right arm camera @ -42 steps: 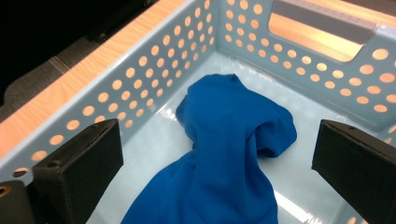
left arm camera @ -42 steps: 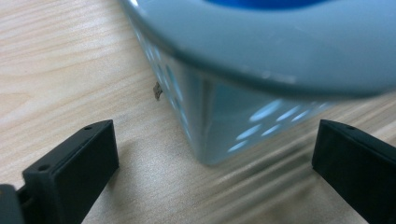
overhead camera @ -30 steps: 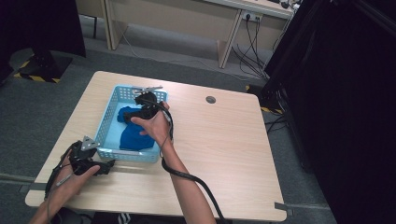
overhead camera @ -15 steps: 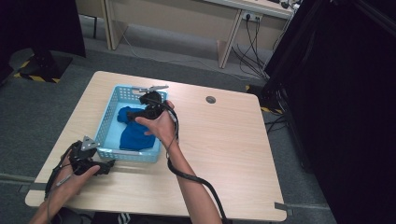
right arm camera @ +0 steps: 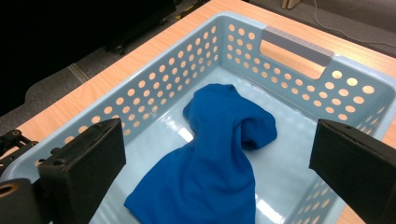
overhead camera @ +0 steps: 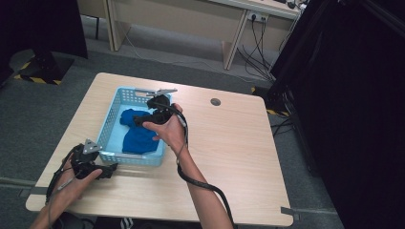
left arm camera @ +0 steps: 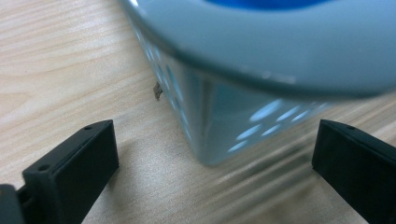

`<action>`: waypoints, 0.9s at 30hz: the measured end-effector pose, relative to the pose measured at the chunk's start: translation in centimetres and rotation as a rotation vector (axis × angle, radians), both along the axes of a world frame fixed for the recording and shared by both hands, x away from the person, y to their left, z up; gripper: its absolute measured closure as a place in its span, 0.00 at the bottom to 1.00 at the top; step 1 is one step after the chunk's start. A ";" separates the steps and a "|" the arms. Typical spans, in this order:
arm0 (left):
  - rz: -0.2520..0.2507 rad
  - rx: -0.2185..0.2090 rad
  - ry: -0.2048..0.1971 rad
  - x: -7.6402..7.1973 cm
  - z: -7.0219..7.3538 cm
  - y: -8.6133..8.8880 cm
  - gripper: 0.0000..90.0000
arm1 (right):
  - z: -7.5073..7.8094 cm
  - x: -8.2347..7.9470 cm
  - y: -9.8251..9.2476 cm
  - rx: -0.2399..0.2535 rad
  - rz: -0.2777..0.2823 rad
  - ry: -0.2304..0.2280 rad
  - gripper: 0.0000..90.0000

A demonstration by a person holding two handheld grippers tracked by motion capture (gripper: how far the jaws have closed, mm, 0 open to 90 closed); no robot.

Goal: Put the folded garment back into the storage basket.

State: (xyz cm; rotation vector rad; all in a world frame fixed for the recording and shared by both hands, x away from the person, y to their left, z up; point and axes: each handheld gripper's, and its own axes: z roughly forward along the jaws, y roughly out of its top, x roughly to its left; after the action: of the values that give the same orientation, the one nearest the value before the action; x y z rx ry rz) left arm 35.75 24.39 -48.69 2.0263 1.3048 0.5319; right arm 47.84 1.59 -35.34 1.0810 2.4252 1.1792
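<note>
We see the left tongs (overhead camera: 98, 168) low on the table (overhead camera: 239, 157) at the basket's near left corner, jaws wide apart, nothing between them. In the left gripper view the basket (left arm camera: 243, 93) corner is blurred and cut off at the top; a small speck (left arm camera: 157, 90) beside it is too small to tell. The right tongs (overhead camera: 152, 110) hang over the basket (overhead camera: 107, 138), jaws apart, empty; the hand (overhead camera: 165, 131) hides part of the cloth. Blue cloth (right arm camera: 212, 172) lies crumpled on the basket floor, long axis running near to far, near end cut off by the frame. Bare table lies right of the basket. A round hole (overhead camera: 215, 101) sits near the far edge.
</note>
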 end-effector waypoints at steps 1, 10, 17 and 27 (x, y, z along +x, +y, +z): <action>0.000 0.000 0.000 0.0 0.0 0.0 0.00 | 0.0 0.0 -0.1 0.003 -0.001 -0.001 0.05; 0.000 0.000 0.000 0.0 0.0 0.0 0.00 | 0.0 -0.4 -1.4 0.015 0.003 -0.003 0.05; 0.000 0.000 0.000 0.0 0.0 0.0 0.00 | 0.4 -0.9 -3.4 0.019 0.003 -0.021 0.05; 0.000 0.000 0.002 0.0 0.0 0.0 0.00 | -0.1 -1.2 -5.1 0.019 -0.011 -0.014 0.05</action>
State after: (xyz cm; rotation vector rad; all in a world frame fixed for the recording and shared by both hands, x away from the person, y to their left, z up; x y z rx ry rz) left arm 35.76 24.39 -48.68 2.0276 1.3057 0.5305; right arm 46.66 -3.51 -35.47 1.0863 2.3995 1.2046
